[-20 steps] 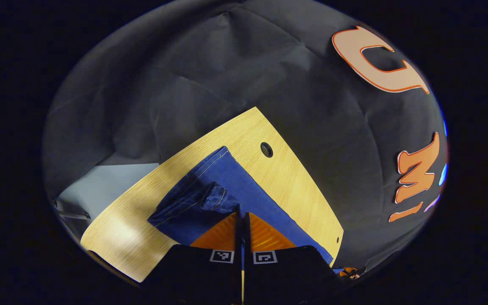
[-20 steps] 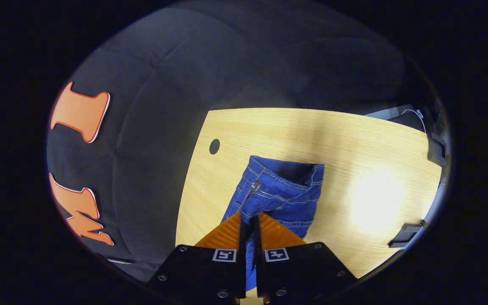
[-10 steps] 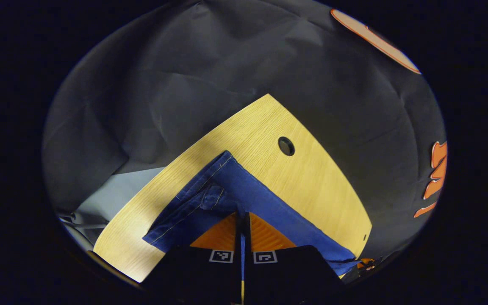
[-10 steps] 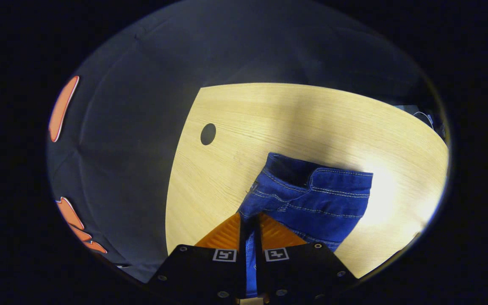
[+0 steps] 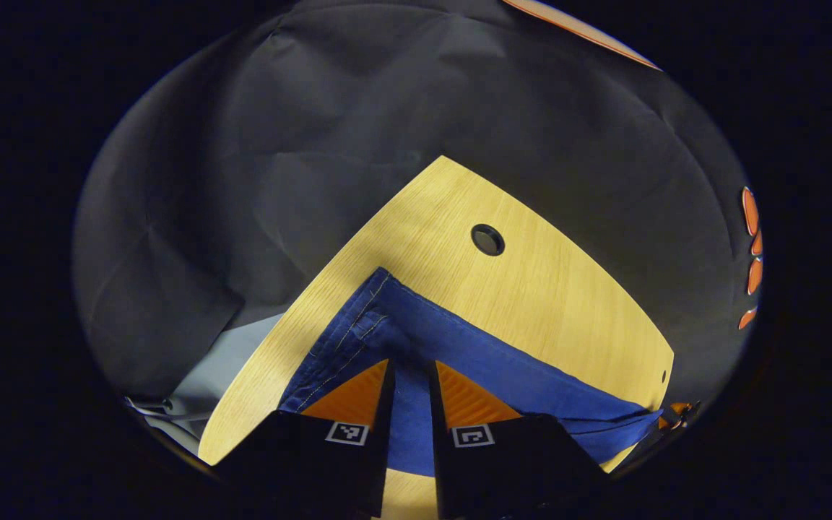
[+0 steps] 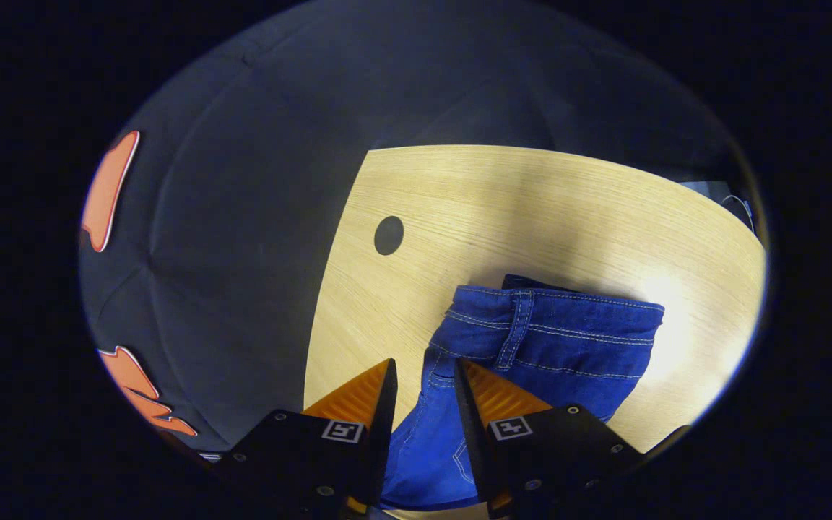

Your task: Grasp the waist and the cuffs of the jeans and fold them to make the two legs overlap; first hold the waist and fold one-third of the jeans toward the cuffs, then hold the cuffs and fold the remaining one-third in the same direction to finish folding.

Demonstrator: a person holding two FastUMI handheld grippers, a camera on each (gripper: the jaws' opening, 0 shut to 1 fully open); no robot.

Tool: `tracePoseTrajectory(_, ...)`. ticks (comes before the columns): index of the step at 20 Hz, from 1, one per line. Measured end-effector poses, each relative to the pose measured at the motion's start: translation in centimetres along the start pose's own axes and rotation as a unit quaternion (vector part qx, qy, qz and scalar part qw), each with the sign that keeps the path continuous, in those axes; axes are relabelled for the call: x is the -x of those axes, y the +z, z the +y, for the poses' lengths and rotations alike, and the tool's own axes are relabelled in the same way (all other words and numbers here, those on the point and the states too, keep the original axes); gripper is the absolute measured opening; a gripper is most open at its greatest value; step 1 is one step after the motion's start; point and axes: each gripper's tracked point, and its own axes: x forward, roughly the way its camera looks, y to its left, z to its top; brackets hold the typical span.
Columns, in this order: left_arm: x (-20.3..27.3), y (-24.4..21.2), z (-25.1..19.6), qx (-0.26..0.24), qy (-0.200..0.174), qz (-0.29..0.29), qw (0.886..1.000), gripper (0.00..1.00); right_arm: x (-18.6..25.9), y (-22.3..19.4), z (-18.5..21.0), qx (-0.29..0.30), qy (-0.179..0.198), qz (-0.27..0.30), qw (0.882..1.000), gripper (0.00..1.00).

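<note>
Because the first lengthwise fold looks laid, the jeans lie flat on the wooden table, waistband toward its far side. The left gripper and right gripper each stand with fingers apart, denim loose between them, so nothing is clamped.

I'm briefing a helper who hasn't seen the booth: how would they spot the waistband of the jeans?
Find the pale wooden table with a round hole. The blue jeans lie on it. The waistband is the far end, the one with pale double stitching and a belt loop across it.
</note>
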Motion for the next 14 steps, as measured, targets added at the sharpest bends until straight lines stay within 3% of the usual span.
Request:
tracePoseTrajectory(1,1.1,0.4,-0.5,-0.019,0.001,0.001,1.000,0.47,0.4,0.1,-0.1,0.015,-0.003,-0.009,1.000,0.45)
tracePoseTrajectory(2,1.1,0.3,-0.7,-0.036,0.004,-0.003,0.999,0.67,0.9,0.2,-0.5,0.029,-0.006,-0.018,0.999,0.61)
tracePoseTrajectory(3,1.6,0.5,-1.1,-0.044,0.004,-0.002,0.999,0.87,1.5,0.3,-0.7,0.041,-0.009,-0.023,0.999,0.69)
tracePoseTrajectory(6,2.1,-0.8,-2.3,-0.054,-0.010,0.019,0.998,0.87,3.6,0.2,-2.4,0.076,-0.034,-0.028,0.996,0.81)
tracePoseTrajectory(7,2.9,-1.3,-2.5,-0.062,-0.012,0.022,0.998,0.95,4.0,0.3,-3.1,0.091,-0.043,-0.031,0.994,0.87)
tracePoseTrajectory(11,4.4,-3.6,-3.4,-0.102,-0.007,0.062,0.993,0.98,5.3,-0.1,-6.2,0.126,-0.082,-0.029,0.988,0.92)
tracePoseTrajectory(12,4.5,-4.5,-3.2,-0.117,0.001,0.075,0.990,0.98,5.4,-0.2,-7.1,0.128,-0.091,-0.027,0.987,0.94)
tracePoseTrajectory(14,4.7,-4.2,-0.5,-0.203,0.072,0.074,0.974,0.99,5.4,-0.2,-9.0,0.125,-0.108,-0.024,0.986,0.96)
